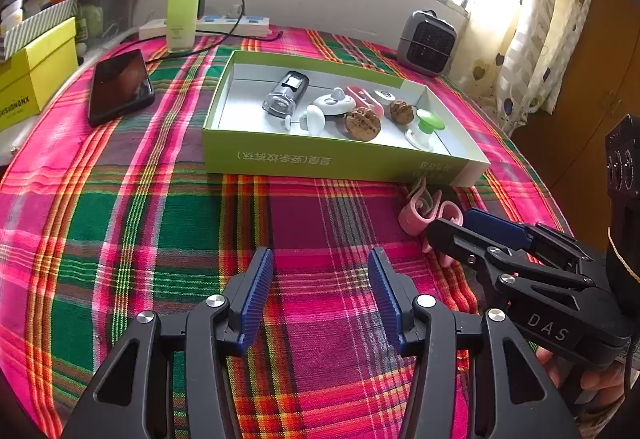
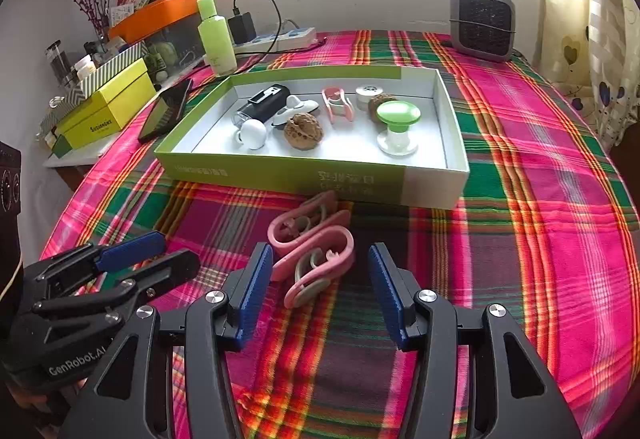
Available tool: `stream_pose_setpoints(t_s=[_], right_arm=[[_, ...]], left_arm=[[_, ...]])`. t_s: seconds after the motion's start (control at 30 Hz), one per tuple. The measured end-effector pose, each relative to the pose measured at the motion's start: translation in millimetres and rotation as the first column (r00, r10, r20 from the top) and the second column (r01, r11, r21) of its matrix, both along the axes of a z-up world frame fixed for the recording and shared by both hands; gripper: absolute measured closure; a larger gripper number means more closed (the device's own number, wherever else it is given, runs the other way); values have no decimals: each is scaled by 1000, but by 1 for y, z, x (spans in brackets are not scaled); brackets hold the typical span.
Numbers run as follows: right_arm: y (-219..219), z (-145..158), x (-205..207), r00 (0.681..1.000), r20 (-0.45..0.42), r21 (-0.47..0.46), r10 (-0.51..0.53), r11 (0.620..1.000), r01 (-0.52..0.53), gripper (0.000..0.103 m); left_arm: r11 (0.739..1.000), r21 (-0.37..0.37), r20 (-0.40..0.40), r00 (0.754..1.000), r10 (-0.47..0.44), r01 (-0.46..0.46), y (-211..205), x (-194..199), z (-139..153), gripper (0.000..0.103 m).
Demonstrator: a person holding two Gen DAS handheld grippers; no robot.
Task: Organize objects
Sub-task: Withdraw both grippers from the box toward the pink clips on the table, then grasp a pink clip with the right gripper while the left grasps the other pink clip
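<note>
A green and white cardboard tray (image 1: 312, 159) (image 2: 288, 175) stands on the plaid tablecloth. It holds a black and clear gadget (image 2: 262, 105), a walnut (image 2: 303, 131), a green-topped knob (image 2: 398, 119), a pink clip (image 2: 337, 103) and other small white items. Two pink clips (image 2: 312, 251) (image 1: 420, 215) lie on the cloth just in front of the tray. My right gripper (image 2: 320, 279) is open, its blue pads on either side of the nearer clip. My left gripper (image 1: 320, 287) is open and empty over bare cloth, to the left of the clips.
A black phone (image 1: 120, 87) lies left of the tray. A green bottle (image 1: 183, 5), a power strip (image 1: 224, 25) and a small grey heater (image 1: 427, 43) stand at the back. Yellow boxes (image 2: 106, 111) and an orange bin (image 2: 156, 15) sit far left.
</note>
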State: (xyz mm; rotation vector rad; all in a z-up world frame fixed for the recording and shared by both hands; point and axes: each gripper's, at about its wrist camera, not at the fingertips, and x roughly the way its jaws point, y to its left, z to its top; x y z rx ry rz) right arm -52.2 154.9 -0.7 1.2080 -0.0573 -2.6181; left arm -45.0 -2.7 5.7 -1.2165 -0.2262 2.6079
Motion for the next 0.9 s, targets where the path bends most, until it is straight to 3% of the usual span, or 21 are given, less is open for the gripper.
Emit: stream_pose_setpoints(t_s=[0.33,0.7,0.9], right_arm=[[15,3,9,999,-9,71,-54,996,54,52],[1,-7,-4,999,24,132,-34,991,31,52],[11,-7,-5,998,25,117,-59,992,56,52]], left_arm=[[1000,23,1,1000,-4,4,-3,-1,0,54],[1000,25,1,1000,-6,6,-3,-1,-1,54],[1000,6,0,1000,-6,6,1,0,1,54]])
